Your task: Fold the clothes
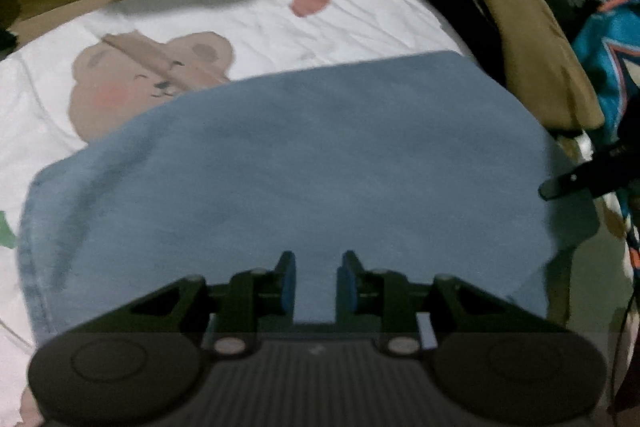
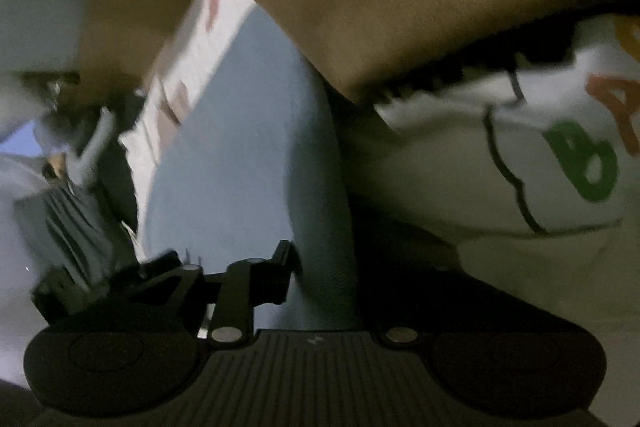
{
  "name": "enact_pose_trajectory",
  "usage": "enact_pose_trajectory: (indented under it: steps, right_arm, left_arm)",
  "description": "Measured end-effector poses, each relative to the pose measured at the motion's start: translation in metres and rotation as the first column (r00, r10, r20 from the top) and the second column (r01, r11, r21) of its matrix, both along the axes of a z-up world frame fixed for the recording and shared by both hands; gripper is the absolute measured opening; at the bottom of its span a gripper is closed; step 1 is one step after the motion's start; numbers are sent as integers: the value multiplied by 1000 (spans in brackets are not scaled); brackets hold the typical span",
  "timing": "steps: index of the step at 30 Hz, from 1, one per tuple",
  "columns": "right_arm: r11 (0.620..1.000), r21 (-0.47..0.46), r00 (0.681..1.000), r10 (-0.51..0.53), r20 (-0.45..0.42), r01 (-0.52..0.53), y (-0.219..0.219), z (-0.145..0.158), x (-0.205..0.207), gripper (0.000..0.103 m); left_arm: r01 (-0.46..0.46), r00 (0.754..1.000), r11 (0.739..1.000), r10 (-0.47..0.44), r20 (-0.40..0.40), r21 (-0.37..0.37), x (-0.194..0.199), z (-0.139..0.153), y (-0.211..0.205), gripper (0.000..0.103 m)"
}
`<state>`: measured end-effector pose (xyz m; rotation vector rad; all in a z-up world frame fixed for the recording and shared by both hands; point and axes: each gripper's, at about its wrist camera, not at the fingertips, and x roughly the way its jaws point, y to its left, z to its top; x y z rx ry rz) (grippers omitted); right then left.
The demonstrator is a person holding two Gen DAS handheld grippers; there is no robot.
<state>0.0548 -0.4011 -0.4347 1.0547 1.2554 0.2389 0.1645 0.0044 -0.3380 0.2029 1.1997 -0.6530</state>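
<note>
Blue garment (image 1: 312, 163) lies folded flat on the bear-print bed sheet (image 1: 256, 15), ready for another fold. Left tongs (image 1: 316, 281) narrowly parted, empty above it. Right tongs (image 2: 316, 267) straddle its edge; grip unclear.

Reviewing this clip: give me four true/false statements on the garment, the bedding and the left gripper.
1. The blue garment lies on bedding with a bear print. True.
2. The left gripper is clamped on a red sock. False: its jaws stand apart over the blue garment, nothing pinched.
3. A brown garment lies beyond the blue one's right corner. True.
4. The blue garment is hanging on a hanger. False: it lies flat.
</note>
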Motion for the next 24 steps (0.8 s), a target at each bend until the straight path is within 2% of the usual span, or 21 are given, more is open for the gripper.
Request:
enact_pose_trajectory:
  steps: [7, 10, 18, 21, 24]
  right_arm:
    - [1000, 8, 1000, 3, -18, -3, 2, -15, -13, 27]
    - [1000, -5, 1000, -4, -31, 4, 3, -10, -15, 14]
    - [995, -99, 999, -19, -30, 16, 21, 22, -12, 10]
    - [993, -115, 1000, -22, -23, 19, 24, 32, -11, 9]
    - [991, -130, 1000, -17, -19, 14, 31, 36, -8, 9]
  left_arm:
    - [53, 995, 998, -56, -77, -41, -16, -8, -11, 22]
    - [62, 993, 997, -66, -101, -40, -23, -11, -12, 21]
    - [58, 992, 997, -62, -108, -41, -34, -16, -13, 20]
    - [80, 992, 997, -79, -97, 5, -38, -27, -20, 15]
    - [100, 992, 994, -96, -80, 44, -43, -38, -27, 14]
